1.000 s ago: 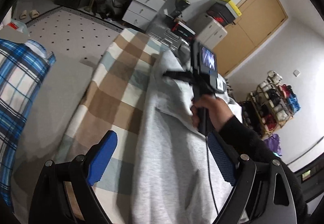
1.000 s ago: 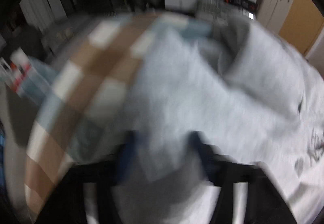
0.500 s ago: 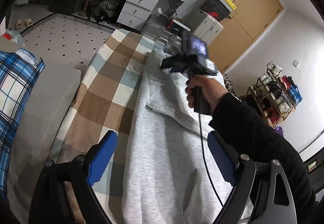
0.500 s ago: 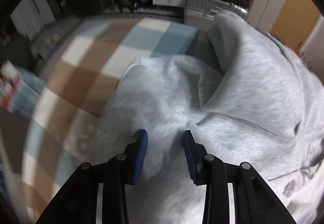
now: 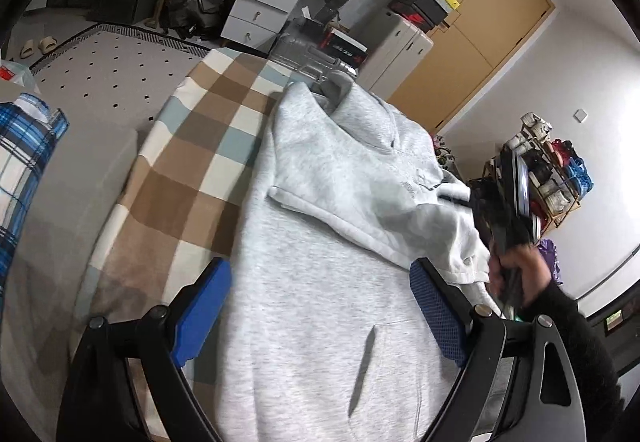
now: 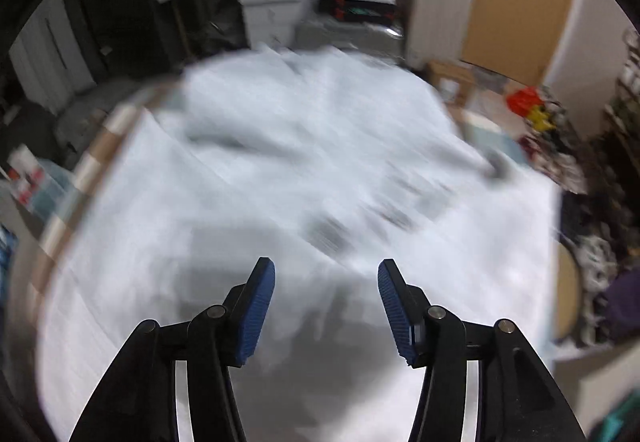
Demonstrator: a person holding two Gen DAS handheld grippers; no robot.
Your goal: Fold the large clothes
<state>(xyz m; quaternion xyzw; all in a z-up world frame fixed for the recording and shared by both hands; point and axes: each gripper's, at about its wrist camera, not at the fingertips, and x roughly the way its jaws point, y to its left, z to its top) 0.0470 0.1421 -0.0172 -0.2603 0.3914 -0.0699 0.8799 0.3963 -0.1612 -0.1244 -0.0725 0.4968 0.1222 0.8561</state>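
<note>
Item: grey hoodie (image 5: 320,242), laid flat on a checked blanket (image 5: 188,178) on the bed.
Place: from the left wrist view it fills the middle of the frame, running from 6 o'clock up toward 12 o'clock; the blanket shows bare along its 9 o'clock side.
Long axis: hem at 6 o'clock, hood (image 5: 340,98) at 12 o'clock, leaning slightly toward 1 o'clock.
Facing: front up; the pouch pocket (image 5: 376,370) and a small chest print are visible.
Done: one sleeve (image 5: 340,210) is folded across the chest, its cuffed edge lying from 9 o'clock toward 4 o'clock.
Left to do, by my reading: the 3 o'clock side is bunched near the bed edge and needs folding in; then the body is folded hem to hood.
Left gripper (image 5: 320,306): jaws wide apart, hovering over the lower body, holding nothing.
Right gripper (image 6: 326,306): jaws opening, no cloth pinched between them; the hoodie (image 6: 280,162) below is blurred.
Right hand (image 5: 516,270): at 3 o'clock in the left wrist view, beside the bunched edge, blurred.
Uncertain: whether the far sleeve is flat or tucked under; hidden.
</note>
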